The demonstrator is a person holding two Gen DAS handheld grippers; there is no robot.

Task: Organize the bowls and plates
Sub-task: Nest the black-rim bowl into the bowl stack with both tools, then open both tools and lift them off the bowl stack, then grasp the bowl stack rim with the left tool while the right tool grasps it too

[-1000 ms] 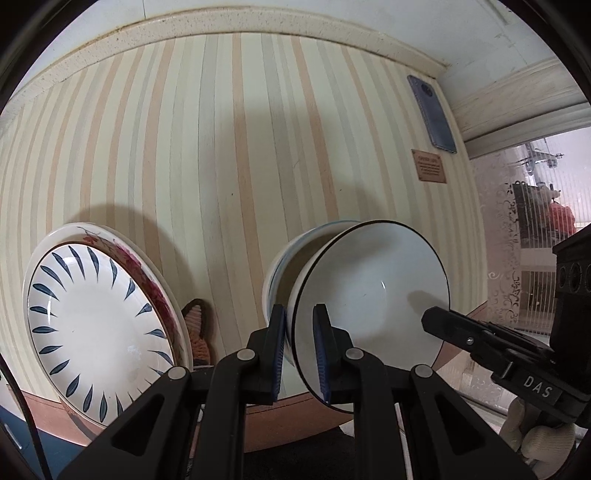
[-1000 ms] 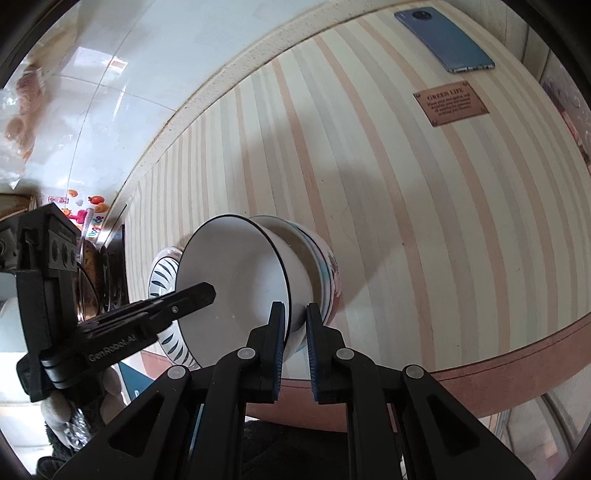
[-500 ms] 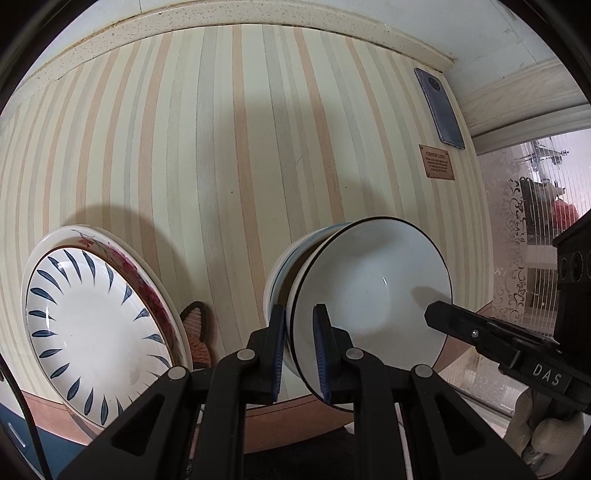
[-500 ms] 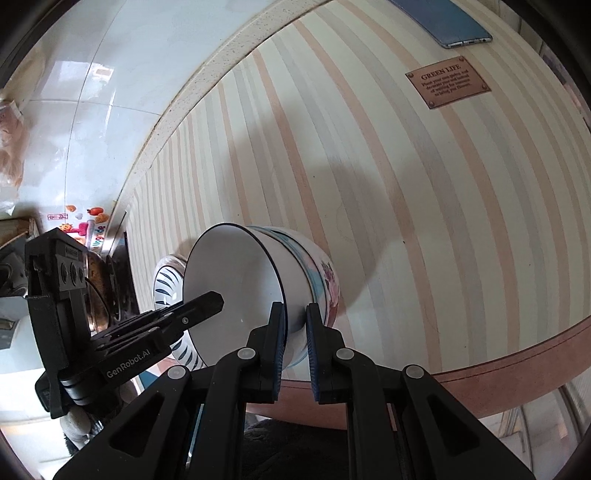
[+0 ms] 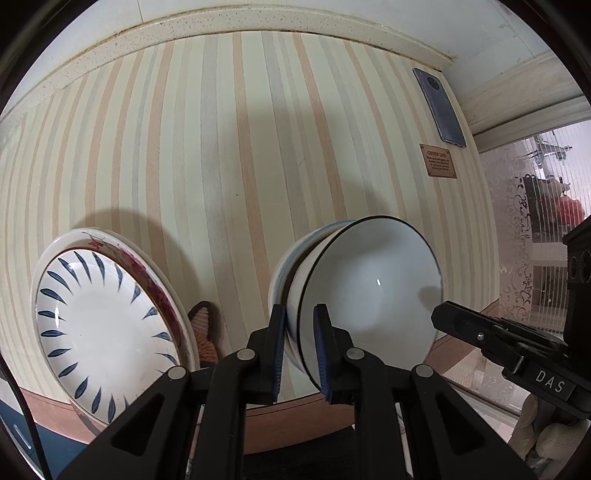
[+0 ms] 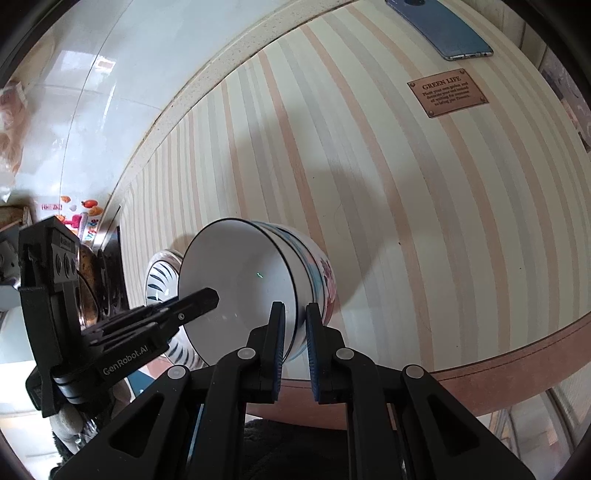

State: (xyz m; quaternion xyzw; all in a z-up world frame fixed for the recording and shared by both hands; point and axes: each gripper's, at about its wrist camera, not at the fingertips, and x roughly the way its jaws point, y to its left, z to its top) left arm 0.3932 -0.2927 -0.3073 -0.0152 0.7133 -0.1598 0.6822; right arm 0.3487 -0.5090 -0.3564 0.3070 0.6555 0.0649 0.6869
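Little altered: white bowl (image 6: 240, 280) clamped between both tongs now tipped slightly lower toward counter (image 6: 406, 221); phone (image 6: 443, 29) and plaque (image 6: 447, 92) nearer upper frame edge.

On the table (image 5: 229, 155), the stack of plates (image 5: 107, 328) lies left of the nested bowls (image 5: 362, 291) (one bowl inside another), a phone (image 5: 439, 107) and a small sign (image 5: 437, 161) lying far behind them.
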